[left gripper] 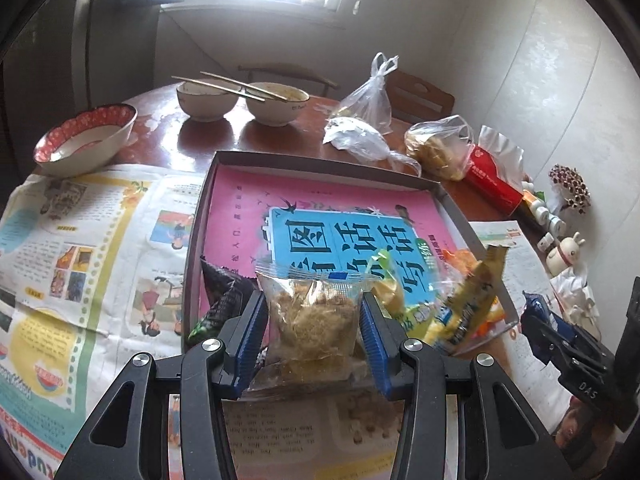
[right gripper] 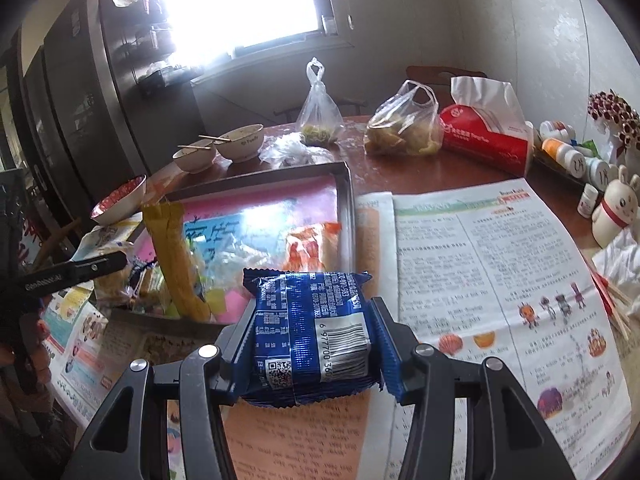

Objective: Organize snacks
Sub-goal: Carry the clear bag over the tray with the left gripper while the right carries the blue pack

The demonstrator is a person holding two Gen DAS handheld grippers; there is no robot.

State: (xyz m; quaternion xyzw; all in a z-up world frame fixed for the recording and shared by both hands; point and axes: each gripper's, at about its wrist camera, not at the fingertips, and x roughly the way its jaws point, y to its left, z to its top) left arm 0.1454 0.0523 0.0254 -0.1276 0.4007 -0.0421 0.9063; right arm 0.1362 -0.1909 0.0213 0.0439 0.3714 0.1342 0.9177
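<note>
At the tray's (left gripper: 452, 204) near edge, the left gripper (left gripper: 314, 320) grips a clear packet (left gripper: 312, 316), nearer than the right gripper (right gripper: 316, 336) clamping a blue packet (right gripper: 312, 332).

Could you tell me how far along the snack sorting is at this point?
Partly done: several snacks, among them a yellow stick pack and an orange packet, already lie in the tray. In hand: the left gripper holds a clear snack bag, the right gripper a blue packet. Left: both still need placing in the tray.
</note>
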